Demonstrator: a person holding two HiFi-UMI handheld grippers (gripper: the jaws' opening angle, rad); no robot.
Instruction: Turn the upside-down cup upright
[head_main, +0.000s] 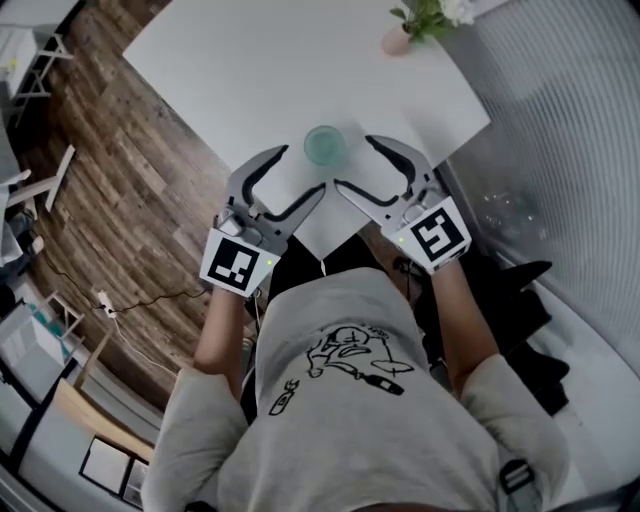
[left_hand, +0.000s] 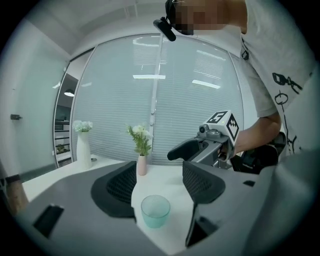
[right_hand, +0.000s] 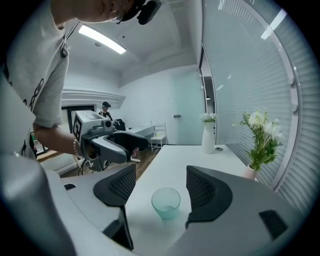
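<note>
Cup (head_main: 324, 144), pale green, translucent, stands mouth-up on the white table (head_main: 250, 60), near the table's lower corner in the head view, centre frame. Rim shows open and round in both gripper views; base sits flat on the tabletop.

Left gripper (head_main: 300, 170): jaws wide, nothing between the pads. In the left gripper view the cup (left_hand: 155, 210) sits low centre, below the gap between the jaws, clear of both pads.

Right gripper (head_main: 354, 163): jaws likewise wide, empty. In the right gripper view the cup (right_hand: 166, 202) again lies low centre under the gap, untouched.

Head view: the two grippers flank the cup from lower left and lower right, their tips angled in toward it, none in contact.

Small pink vase (head_main: 400, 40) with white flowers at the table's far edge, upper right. Tall white vase (left_hand: 83, 147) with flowers at centre left in the left gripper view. Wood-plank floor (head_main: 120, 180) left of the table.
</note>
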